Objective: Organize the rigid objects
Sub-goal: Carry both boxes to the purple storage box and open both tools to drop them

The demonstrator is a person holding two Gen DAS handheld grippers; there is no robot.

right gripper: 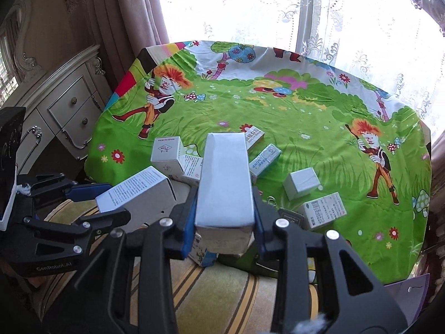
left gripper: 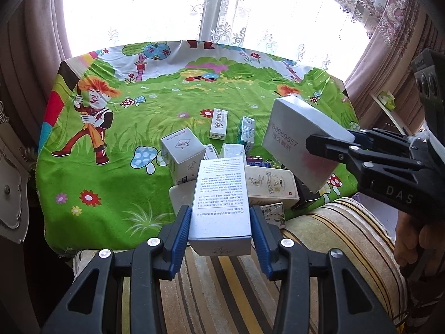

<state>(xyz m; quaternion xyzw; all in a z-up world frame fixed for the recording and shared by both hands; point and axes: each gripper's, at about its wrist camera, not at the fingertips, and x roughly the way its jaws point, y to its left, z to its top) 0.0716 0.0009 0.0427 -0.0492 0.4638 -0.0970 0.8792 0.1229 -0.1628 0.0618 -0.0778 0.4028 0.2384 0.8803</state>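
L gripper (left gripper: 220, 222) fingers clamped on a printed white box (left gripper: 219, 194), R gripper (right gripper: 224, 217) fingers clamped on a plain grey box (right gripper: 225, 178), w/ loose boxes (right gripper: 301, 185) on the bench (right gripper: 278, 117) just beyond both fingertips.

A tall white printed box (left gripper: 219, 206) is held above the counter's near edge, its text face up. A larger plain grey-white box (right gripper: 225, 183) is also lifted there, tilted. More small white boxes (left gripper: 182, 153) lie jumbled near that near edge, with a cube-shaped box (right gripper: 301, 182) lying apart towards the right.
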